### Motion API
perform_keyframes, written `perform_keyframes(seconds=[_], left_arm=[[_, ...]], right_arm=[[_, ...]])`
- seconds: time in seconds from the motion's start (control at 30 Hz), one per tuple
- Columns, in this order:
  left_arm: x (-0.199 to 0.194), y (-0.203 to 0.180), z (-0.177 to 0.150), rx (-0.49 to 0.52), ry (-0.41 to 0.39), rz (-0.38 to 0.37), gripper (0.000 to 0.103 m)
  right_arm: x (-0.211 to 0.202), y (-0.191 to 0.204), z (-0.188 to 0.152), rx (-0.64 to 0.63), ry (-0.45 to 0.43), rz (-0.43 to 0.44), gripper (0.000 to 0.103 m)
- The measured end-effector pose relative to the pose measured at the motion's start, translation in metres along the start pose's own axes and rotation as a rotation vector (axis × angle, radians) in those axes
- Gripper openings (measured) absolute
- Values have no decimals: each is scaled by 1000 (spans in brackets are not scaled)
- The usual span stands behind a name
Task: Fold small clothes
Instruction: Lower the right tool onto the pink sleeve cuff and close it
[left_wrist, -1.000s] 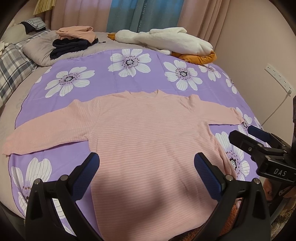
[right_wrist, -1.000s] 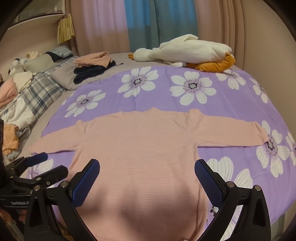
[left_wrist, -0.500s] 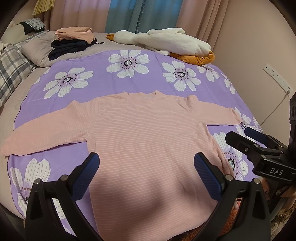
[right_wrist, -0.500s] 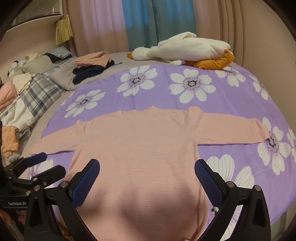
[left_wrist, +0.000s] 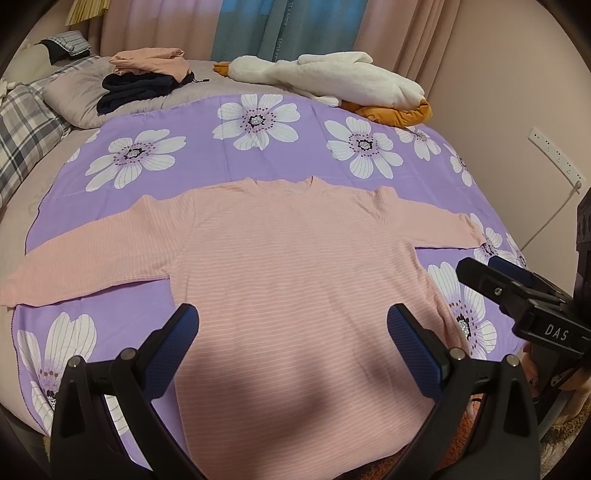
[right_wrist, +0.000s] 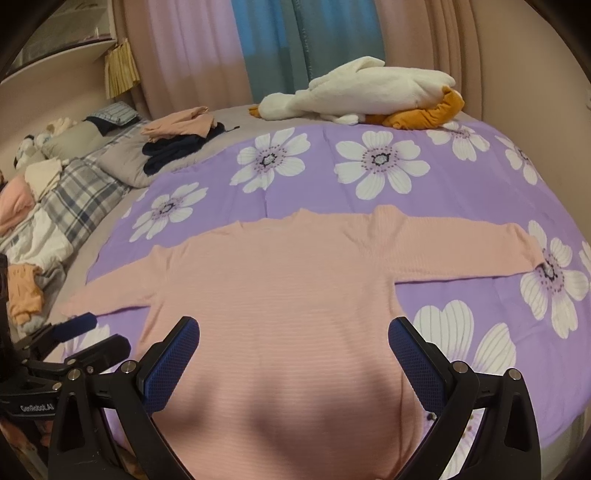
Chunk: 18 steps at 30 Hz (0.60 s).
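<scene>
Blue pads line both of our claws, two pads on each. Our left claw (left_wrist: 291, 332) hangs wide apart above the lower half of the one pink striped sweater (left_wrist: 295, 266), holding nothing and not touching the cloth. Our right claw (right_wrist: 294, 349) is just as wide and just as empty, poised over the same lower half from the other side. Each claw shows in the other's camera: the right claw sits at the right edge of the left wrist view (left_wrist: 517, 291), the left claw at the left edge of the right wrist view (right_wrist: 81, 336), and from those angles their fingers also look parted.

We count one sweater, spread flat and face up on the purple flowered sheet (left_wrist: 258, 151) near the foot edge of the bed (left_wrist: 207, 79), its neckline pointing toward the far edge and its two sleeves stretched straight out to either side. The left sleeve's cuff reaches the sheet's left edge; the right cuff ends beside a printed flower near the right edge.

Beyond the sheet, at the bed's far edge, lies one white plush goose (right_wrist: 369, 92) with orange feet. Toward the far left corner we see one small stack of folded clothes (right_wrist: 181, 136), pink on top of dark navy, resting on a grey pillow (left_wrist: 74, 99). One plaid blanket (right_wrist: 77, 199) runs along the left edge, with a few more crumpled garments (right_wrist: 18, 206) on it.
</scene>
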<state>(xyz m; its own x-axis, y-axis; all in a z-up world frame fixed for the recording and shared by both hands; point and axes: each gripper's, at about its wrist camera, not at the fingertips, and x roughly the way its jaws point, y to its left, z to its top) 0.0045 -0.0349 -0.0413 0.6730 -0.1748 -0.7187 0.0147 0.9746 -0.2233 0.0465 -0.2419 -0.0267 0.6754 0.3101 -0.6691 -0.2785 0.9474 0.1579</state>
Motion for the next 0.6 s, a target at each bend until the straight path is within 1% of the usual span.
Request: perform_keyframes(seconds=[0.13, 0.27, 0.37, 0.47, 0.53, 0.6], left_arm=[[3, 0, 4, -9, -5, -6, 102], [9, 1, 11, -21, -21, -6, 101], [20, 1, 17, -41, -14, -3, 100], [36, -3, 25, -70, -29, -19, 99], [45, -4, 29, -84, -30, -11, 95], [65, -7, 35, -109, -6, -29, 87]], right_arm=[[-5, -10, 5, 9, -28, 23, 102], [-14, -34, 20, 49, -94, 92, 102], [-17, -65, 38, 119, -154, 91, 97], [-13, -105, 55, 183, -211, 47, 97], [-4, -138, 62, 263, -206, 22, 96], [10, -174, 67, 355, -184, 34, 86]])
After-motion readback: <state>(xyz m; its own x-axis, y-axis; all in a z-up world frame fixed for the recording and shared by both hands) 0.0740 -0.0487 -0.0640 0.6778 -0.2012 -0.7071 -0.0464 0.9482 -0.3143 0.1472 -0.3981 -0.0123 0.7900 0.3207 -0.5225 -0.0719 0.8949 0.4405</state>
